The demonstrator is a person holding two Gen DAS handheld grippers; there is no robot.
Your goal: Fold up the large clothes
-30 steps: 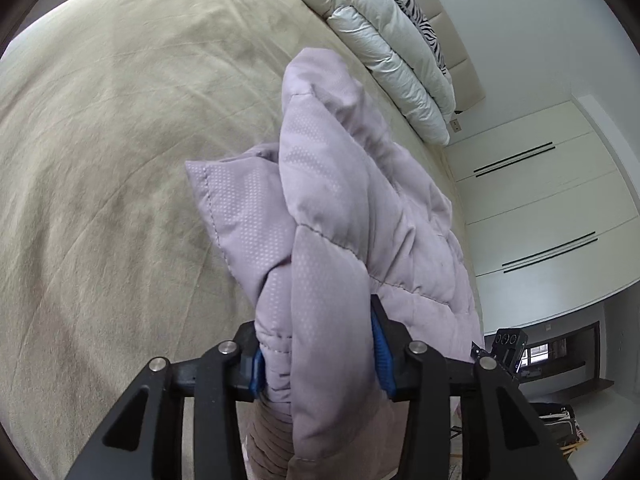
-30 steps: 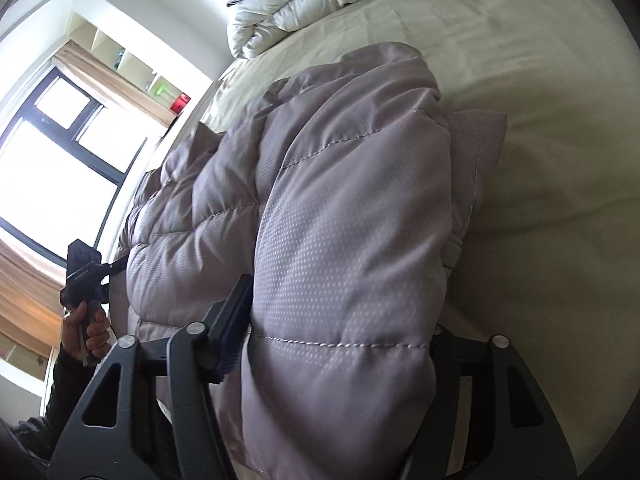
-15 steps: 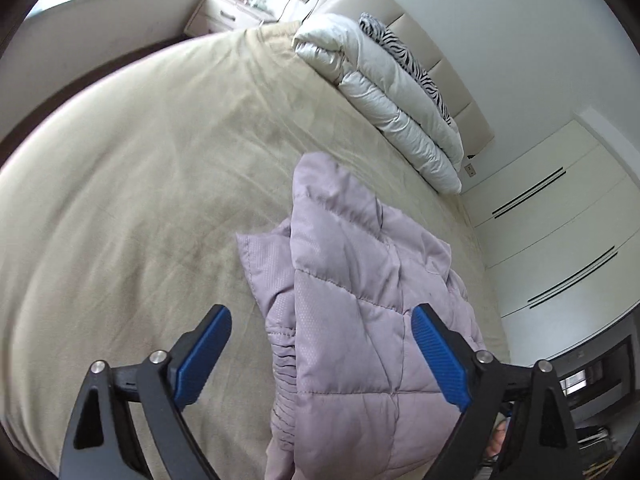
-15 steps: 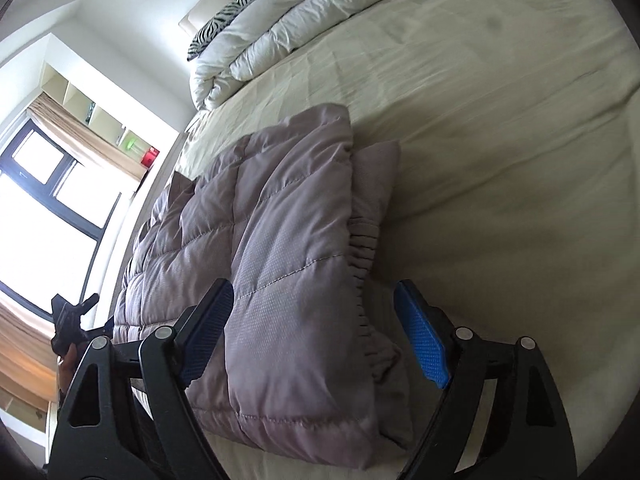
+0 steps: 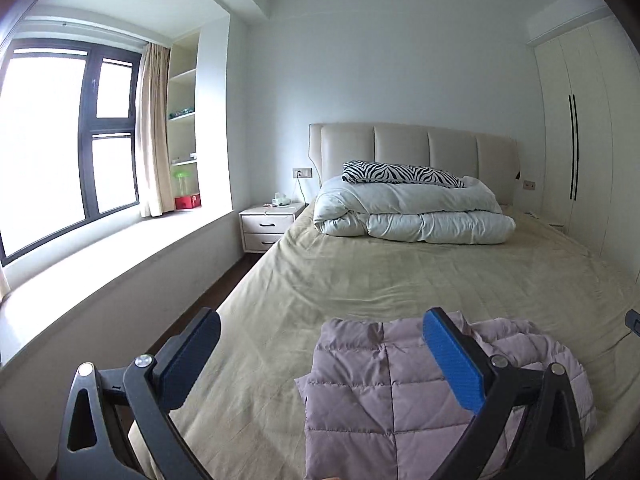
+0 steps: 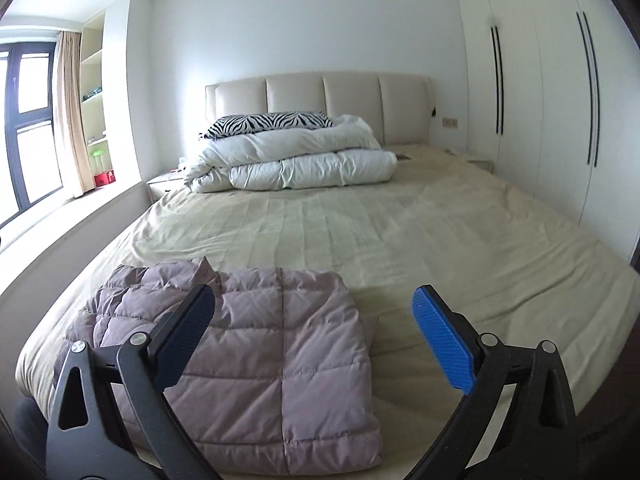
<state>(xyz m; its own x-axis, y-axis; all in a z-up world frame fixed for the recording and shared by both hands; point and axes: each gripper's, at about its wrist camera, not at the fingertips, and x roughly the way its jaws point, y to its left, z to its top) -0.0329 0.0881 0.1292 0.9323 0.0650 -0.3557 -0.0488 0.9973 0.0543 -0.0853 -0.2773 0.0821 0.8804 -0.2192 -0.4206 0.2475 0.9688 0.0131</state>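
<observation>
Both tools, the left tool (image 5: 320, 352) and the right tool (image 6: 314, 320), hang spread and empty above the folded lilac puffer jacket (image 6: 256, 360) at the bed's (image 6: 400, 240) foot; light, squashy and slick-looking, it seems best pinched at a quilted edge.

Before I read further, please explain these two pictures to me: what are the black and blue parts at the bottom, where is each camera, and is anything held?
There is no robot here. A person holds one hand tool in each hand, and each tool carries a wide-angle camera looking forward along its two fingers. The black arms with blue pads are those tools: the left gripper in one picture, the right gripper in the other. Both have their jaws wide open and hold nothing. On the bed, near its foot, lies a folded lilac quilted jacket. At the head of the bed a folded white duvet rests with a zebra-striped pillow on top.
</observation>
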